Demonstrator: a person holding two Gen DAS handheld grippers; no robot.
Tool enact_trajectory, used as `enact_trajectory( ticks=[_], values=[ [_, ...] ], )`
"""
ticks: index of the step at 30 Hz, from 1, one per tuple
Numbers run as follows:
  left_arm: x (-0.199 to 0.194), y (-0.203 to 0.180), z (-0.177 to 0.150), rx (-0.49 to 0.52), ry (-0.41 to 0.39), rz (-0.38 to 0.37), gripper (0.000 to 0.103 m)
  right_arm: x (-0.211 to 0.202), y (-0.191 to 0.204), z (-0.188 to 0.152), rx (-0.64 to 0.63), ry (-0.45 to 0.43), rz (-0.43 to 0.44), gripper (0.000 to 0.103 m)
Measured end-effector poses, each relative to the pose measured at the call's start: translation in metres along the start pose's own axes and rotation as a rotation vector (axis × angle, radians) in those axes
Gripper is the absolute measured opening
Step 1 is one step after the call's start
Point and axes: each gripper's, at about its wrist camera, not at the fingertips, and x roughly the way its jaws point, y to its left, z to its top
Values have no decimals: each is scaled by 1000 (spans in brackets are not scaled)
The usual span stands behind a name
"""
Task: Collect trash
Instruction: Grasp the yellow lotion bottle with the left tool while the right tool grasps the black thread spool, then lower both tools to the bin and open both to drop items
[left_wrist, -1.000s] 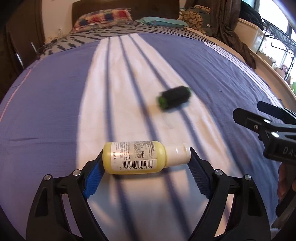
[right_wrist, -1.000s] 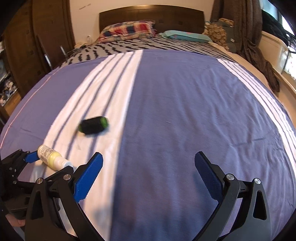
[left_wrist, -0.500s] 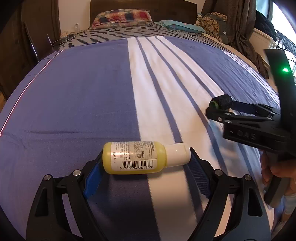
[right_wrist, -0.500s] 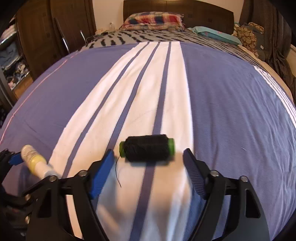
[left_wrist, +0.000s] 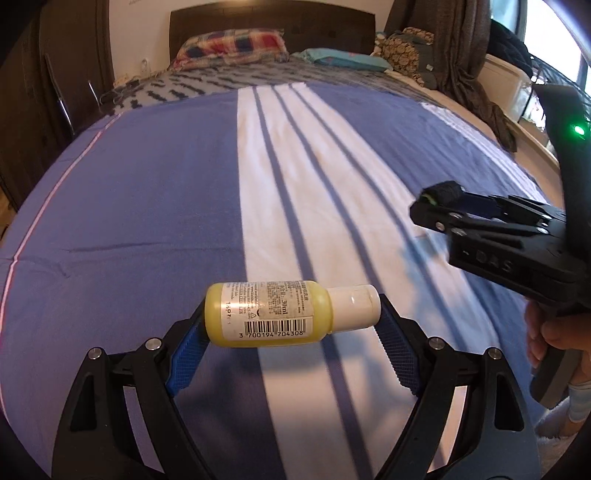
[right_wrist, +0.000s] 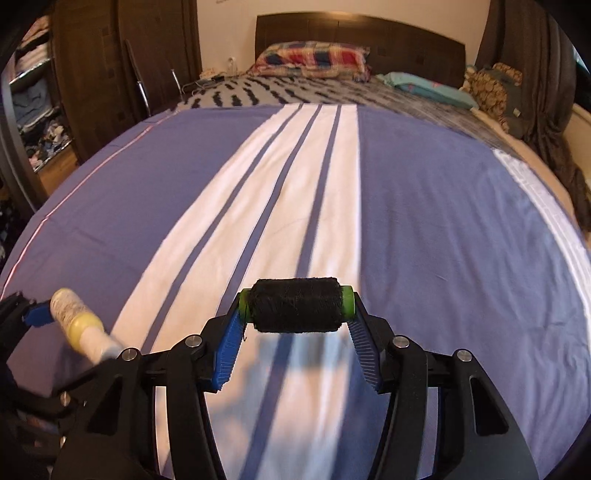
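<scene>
- Since half a second earlier: black thread spool now clamped end to end between the blue pads of the right gripper and clear of the bedspread; before, lying on the white band between spread fingers.
- Left gripper: unchanged, closed on the small yellow bottle, one pad on the bottle base, the other on the white cap. Bottle horizontal, barcode label facing the camera, held above the bedspread near its foot edge.
- Right gripper, own view: fingers drawn in to the spool's length, green flanges pressed against the pads. Spool axis horizontal, across the fingers. Soft shadow on the cloth directly beneath.
- Right gripper from the left view: at the right side, above the bedspread toward its right edge, spool just visible at the fingertips, only partly seen. Green lamp lit on the unit behind. Person's hand wrapped on the handle.
- Left gripper from the right view: at the lower left, with the bottle blurred in its grip, above the left part of the bedspread.
- Mid-distance: blue bedspread with a white band and narrow blue stripes running toward the head of the bed.
- Farther: patterned grey-and-black sheet, plaid pillow, teal pillow, dark wooden headboard.
- Left of the bed: dark wardrobe. Right of the bed: dark cloth hanging down.
</scene>
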Motion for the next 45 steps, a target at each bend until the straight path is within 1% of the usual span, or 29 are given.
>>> enact_trajectory(
  ticks=[9,12,18,22,25,31,34,38,45],
  values=[
    [-79,-33,-36,18,-66,-39,80,-116,5,-51,-47,-89,5,55],
    [-102,-44,-51,28,-86,-47,80,-145,9,-68,-54,-118,10,55],
    [-137,-61,-83,39,-102,-68,80,-189,18,-100,-54,-157,13,55],
    [-150,-68,-106,31,-104,-82,80,-207,26,-126,-52,-162,20,55],
    [-155,-72,-128,24,-94,-97,80,-214,29,-146,-42,-158,35,55],
    [-159,-76,-177,9,-68,-103,80,-218,32,-198,-4,-126,57,55],
    [-154,-76,-204,-2,-51,-134,80,-213,32,-227,26,-95,78,55],
    [-137,-77,-237,-3,12,-141,80,-197,30,-262,72,-37,108,55],
    [-97,-72,-290,-37,147,-152,80,-163,35,-310,87,93,120,55]
  ],
)
